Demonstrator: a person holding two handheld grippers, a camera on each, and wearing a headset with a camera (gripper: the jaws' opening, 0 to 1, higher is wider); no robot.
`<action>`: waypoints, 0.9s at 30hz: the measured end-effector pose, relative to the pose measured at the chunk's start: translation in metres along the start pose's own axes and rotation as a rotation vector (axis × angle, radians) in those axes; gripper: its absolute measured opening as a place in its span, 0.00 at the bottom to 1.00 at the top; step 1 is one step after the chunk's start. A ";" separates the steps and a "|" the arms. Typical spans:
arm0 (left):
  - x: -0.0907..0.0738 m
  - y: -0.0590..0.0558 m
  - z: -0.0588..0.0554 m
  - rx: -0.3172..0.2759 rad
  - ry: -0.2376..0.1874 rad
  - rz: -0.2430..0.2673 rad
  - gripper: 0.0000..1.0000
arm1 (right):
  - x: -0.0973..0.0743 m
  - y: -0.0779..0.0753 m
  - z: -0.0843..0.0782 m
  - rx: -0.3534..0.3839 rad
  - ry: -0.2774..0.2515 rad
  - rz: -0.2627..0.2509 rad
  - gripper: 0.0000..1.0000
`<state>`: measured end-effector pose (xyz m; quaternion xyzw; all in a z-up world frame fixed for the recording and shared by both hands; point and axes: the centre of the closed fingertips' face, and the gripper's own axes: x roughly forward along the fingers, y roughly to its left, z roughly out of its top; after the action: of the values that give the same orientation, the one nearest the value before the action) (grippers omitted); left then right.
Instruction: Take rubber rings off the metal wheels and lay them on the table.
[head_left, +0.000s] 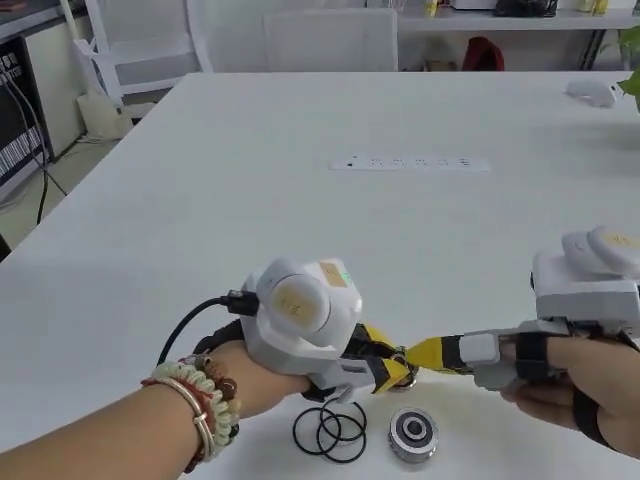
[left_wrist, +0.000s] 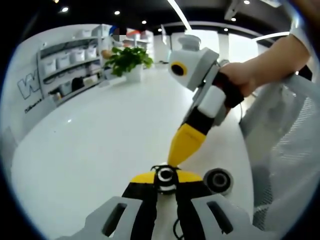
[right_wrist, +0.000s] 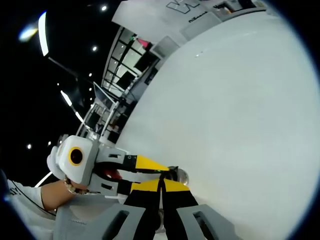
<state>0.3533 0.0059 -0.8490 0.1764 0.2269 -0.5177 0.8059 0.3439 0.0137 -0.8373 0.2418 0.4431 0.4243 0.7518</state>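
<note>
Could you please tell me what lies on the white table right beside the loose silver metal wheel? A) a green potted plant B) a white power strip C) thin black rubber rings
C: in the head view the thin black rubber rings lie overlapping just left of the loose silver metal wheel on the white table; the left tongs grip another small metal wheel.

Left gripper (head_left: 396, 368) with white body and black-and-yellow jaws, held in the left hand (head_left: 250, 385). The forearm enters from lower left and the gripper points right. Its jaws are clamped on a small silver metal wheel (left_wrist: 165, 176). Right gripper (head_left: 418, 356), in the right hand (head_left: 565, 385), enters from the right, roughly level and pointing left. Its jaws are pressed together into one yellow wedge, with the tip touching the wheel. The two grippers meet nose to nose.
</note>
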 end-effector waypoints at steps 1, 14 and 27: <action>0.000 0.000 0.000 -0.001 0.000 -0.001 0.14 | 0.000 0.000 0.000 -0.003 0.001 0.001 0.00; -0.001 0.002 0.000 -0.019 -0.017 0.003 0.14 | 0.000 0.012 0.007 -0.034 -0.012 0.025 0.00; 0.001 -0.001 0.002 -0.033 0.027 0.007 0.14 | -0.003 -0.011 0.001 -0.042 0.028 -0.074 0.00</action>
<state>0.3530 0.0043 -0.8482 0.1707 0.2456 -0.5085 0.8075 0.3484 0.0059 -0.8438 0.2033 0.4534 0.4087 0.7655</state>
